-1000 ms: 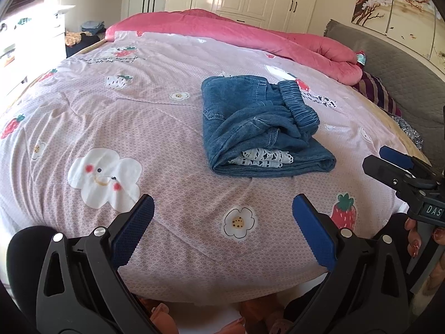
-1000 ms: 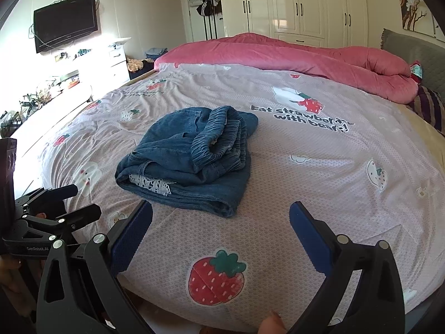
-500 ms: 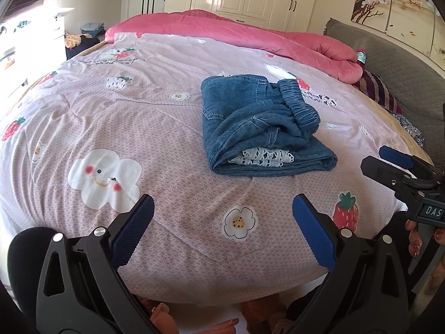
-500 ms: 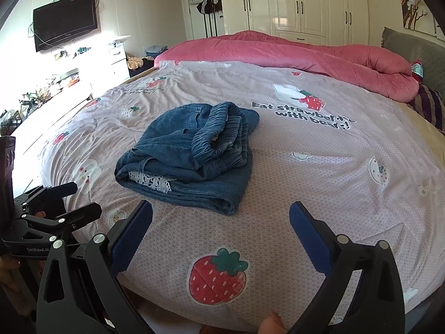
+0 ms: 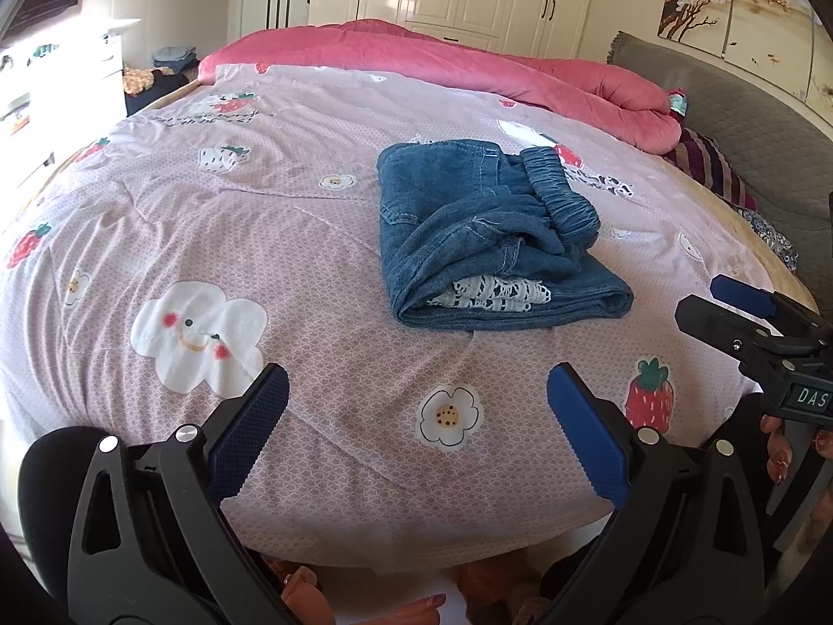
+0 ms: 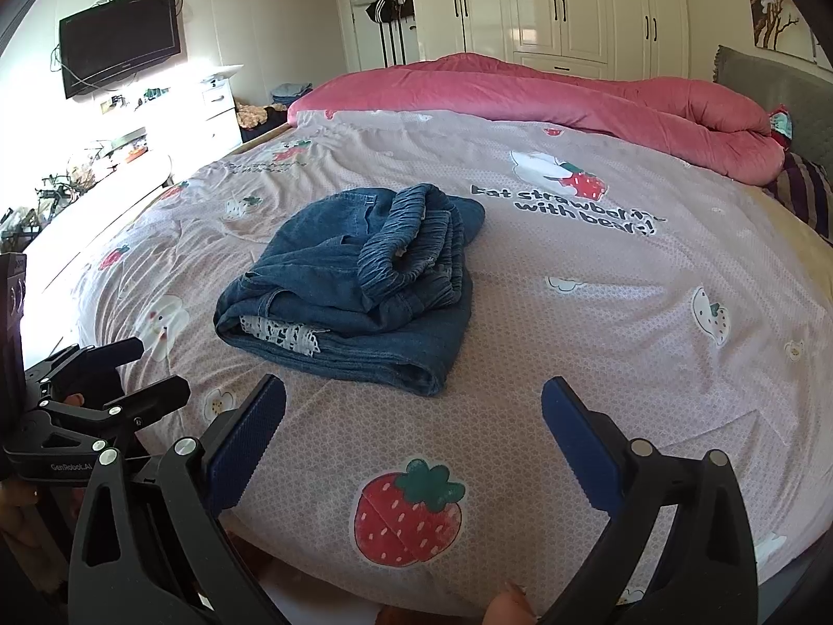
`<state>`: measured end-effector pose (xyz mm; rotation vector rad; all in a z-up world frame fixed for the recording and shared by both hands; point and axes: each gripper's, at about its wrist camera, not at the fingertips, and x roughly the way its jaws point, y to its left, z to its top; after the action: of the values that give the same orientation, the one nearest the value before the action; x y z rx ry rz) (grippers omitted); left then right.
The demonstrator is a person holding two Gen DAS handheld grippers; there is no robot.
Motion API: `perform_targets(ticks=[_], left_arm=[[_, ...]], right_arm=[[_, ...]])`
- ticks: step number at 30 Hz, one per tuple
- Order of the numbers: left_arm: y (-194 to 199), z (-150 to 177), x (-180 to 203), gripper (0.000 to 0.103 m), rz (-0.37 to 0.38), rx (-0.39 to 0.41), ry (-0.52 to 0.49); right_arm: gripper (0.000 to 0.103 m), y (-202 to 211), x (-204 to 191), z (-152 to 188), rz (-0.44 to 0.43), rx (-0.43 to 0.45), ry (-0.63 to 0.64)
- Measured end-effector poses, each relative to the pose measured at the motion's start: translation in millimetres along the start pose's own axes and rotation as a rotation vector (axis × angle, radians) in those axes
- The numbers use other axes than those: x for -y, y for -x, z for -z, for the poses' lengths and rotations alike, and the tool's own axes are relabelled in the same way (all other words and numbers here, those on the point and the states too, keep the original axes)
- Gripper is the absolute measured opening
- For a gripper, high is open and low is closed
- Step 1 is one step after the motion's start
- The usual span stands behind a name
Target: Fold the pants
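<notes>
Blue denim pants [image 5: 484, 229] lie folded in a loose bundle on the pink patterned bed cover [image 5: 291, 239], with white lace trim showing at the near fold and the elastic waistband on top. In the right wrist view the same pants [image 6: 359, 281] sit left of centre. My left gripper [image 5: 416, 432] hovers open over the bed's near edge, well short of the pants. Equally wide open, my right gripper [image 6: 414, 442] holds nothing. Each gripper shows at the side of the other's view: the right one [image 5: 749, 312], the left one [image 6: 104, 380].
A rolled pink duvet [image 5: 468, 67] runs along the far side of the bed. The grey headboard [image 5: 739, 120] and a striped pillow [image 5: 708, 166] are at the right. A dresser [image 6: 208, 109] and wall TV [image 6: 120, 47] stand to the left, wardrobes [image 6: 562, 5] behind.
Both grippers stay open and nearly still. The views shift only slightly; the pants have not moved.
</notes>
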<state>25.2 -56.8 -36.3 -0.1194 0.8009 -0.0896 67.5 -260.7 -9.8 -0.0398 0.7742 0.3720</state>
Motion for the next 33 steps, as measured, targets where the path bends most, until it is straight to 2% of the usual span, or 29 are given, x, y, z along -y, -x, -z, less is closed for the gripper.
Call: perform_targets(ticks=[33], left_arm=[[0.3, 1.2, 5.2, 0.093, -0.014, -0.004, -0.026]], right_arm=[[0.098, -1.6, 3.0, 3.2, 0.026, -0.01, -0.006]])
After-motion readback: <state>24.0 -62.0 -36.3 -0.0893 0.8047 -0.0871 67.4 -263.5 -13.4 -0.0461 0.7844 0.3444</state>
